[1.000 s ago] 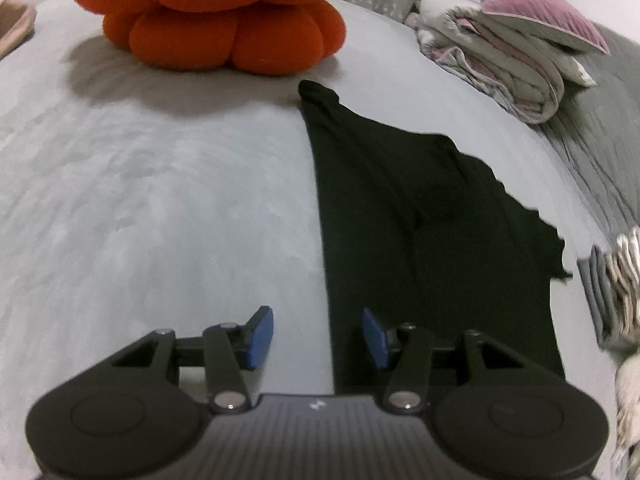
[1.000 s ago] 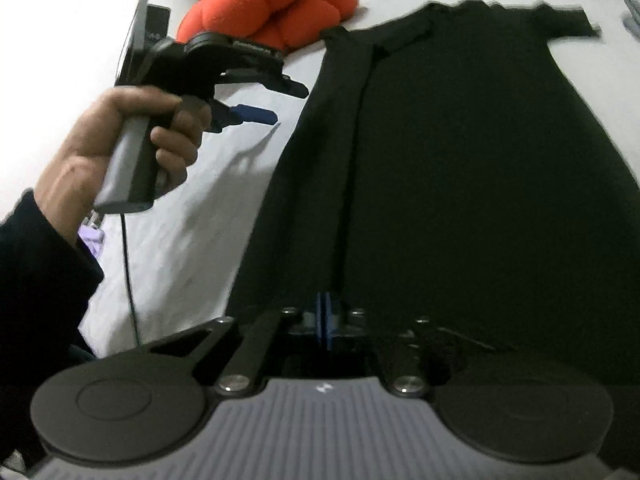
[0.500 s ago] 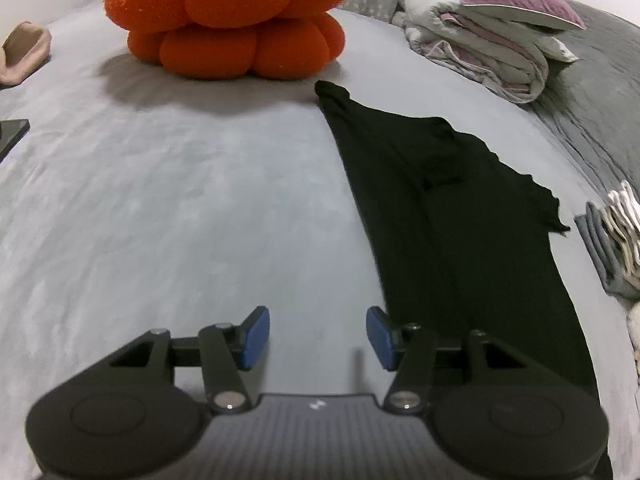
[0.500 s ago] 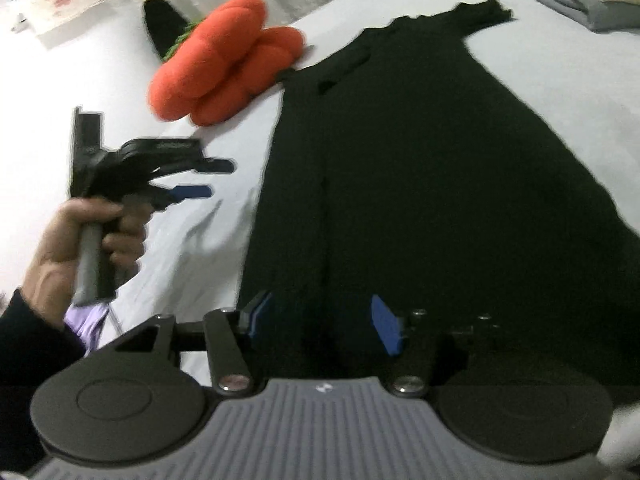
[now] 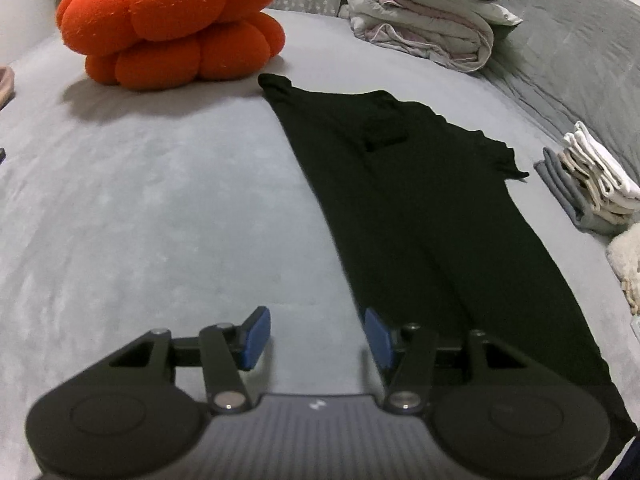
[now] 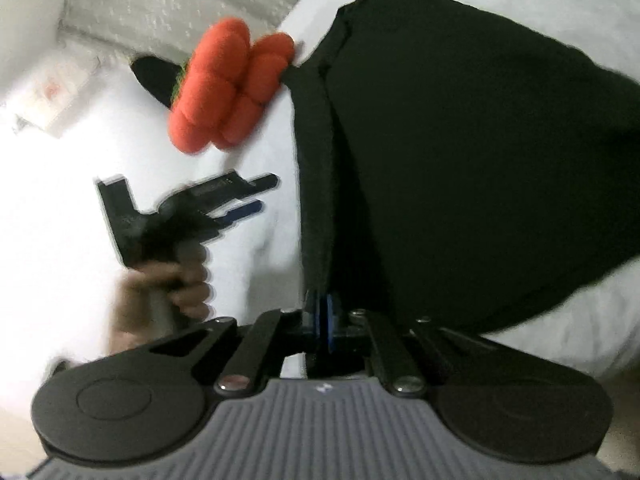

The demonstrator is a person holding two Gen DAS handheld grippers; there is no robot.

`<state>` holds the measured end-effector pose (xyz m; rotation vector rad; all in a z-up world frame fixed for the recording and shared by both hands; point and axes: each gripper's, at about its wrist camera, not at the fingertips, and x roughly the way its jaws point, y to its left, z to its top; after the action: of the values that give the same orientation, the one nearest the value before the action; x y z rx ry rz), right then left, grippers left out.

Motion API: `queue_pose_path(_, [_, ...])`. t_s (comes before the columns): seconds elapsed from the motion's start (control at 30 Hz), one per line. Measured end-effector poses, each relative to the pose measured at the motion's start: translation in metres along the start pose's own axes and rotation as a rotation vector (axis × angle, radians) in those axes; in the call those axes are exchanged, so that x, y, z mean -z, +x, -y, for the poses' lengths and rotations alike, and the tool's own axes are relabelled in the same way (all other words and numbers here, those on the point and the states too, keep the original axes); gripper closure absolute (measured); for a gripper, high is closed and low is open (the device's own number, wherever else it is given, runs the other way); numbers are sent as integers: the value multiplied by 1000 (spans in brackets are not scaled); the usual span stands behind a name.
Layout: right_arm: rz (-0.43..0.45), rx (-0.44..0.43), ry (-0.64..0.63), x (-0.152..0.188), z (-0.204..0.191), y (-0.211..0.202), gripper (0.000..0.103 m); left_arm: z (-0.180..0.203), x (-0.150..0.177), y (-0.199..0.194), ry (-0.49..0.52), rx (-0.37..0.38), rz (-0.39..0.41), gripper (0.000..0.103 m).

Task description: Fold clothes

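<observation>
A long black garment (image 5: 420,208) lies flat on the grey bed, its left side folded in lengthwise. My left gripper (image 5: 316,336) is open and empty, low over the bed at the garment's near left edge. In the right wrist view the garment (image 6: 460,168) fills the right half. My right gripper (image 6: 323,322) is shut on the garment's near hem by the folded edge. The left gripper (image 6: 256,196) also shows there, held in a hand to the left of the garment.
An orange pumpkin cushion (image 5: 176,24) sits at the far left, near the garment's top corner; it also shows in the right wrist view (image 6: 228,88). A folded quilt with a pillow (image 5: 432,24) lies at the back. A stack of folded clothes (image 5: 588,184) sits on the right.
My right gripper opened half a second ago and has now shut on the garment's hem, with the view tilting. My left gripper stayed open and drifted a little left of the garment's edge.
</observation>
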<state>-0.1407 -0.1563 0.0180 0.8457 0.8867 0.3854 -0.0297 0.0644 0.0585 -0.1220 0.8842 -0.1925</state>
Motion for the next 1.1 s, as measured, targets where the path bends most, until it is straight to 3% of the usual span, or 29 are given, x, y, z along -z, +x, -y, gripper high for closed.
queue_pose_path(0.03, [4, 14, -5, -1, -1, 3, 98, 2, 2, 0, 12, 1, -3, 49])
queue_pose_path(0.1, [12, 137, -58, 4, 2, 8, 96, 6, 5, 1, 31, 6, -14, 49])
queue_pose_path(0.2, [8, 138, -6, 4, 11, 17, 97, 10, 10, 2, 54, 12, -27, 49])
queue_pose_path(0.27, [25, 164, -66, 3, 2, 21, 95, 12, 12, 4, 66, 15, -38, 49])
queue_pose_path(0.33, [52, 213, -166, 8, -12, 20, 87, 12, 14, 5, 72, 17, -45, 49])
queue_pose_path(0.43, [94, 282, -381, 20, -40, 22, 86, 10, 13, 4, 69, 17, -43, 49])
queue_pose_path(0.6, [61, 234, -661, 43, -73, 40, 86, 8, 11, 3, 59, 18, -37, 48])
queue_pose_path(0.67, [31, 229, -733, 55, -75, 45, 74, 7, 12, 3, 60, 20, -41, 48])
queue_pose_path(0.7, [19, 228, -755, 61, -74, 43, 63, 6, 12, 3, 61, 20, -43, 48])
queue_pose_path(0.73, [10, 229, -772, 66, -72, 41, 60, 6, 13, 3, 61, 19, -45, 48])
queue_pose_path(0.9, [-6, 262, -792, 71, -62, 36, 61, 2, 12, 2, 44, 6, -41, 48])
queue_pose_path(0.97, [-13, 275, -800, 72, -58, 34, 91, 0, 11, 1, 26, -3, -35, 48])
queue_pose_path(1.0, [-14, 277, -796, 73, -57, 33, 98, -2, 10, 1, 14, -9, -31, 48])
queue_pose_path(1.1, [-3, 253, -731, 68, -54, 29, 98, -11, 6, -4, -35, -12, -17, 48])
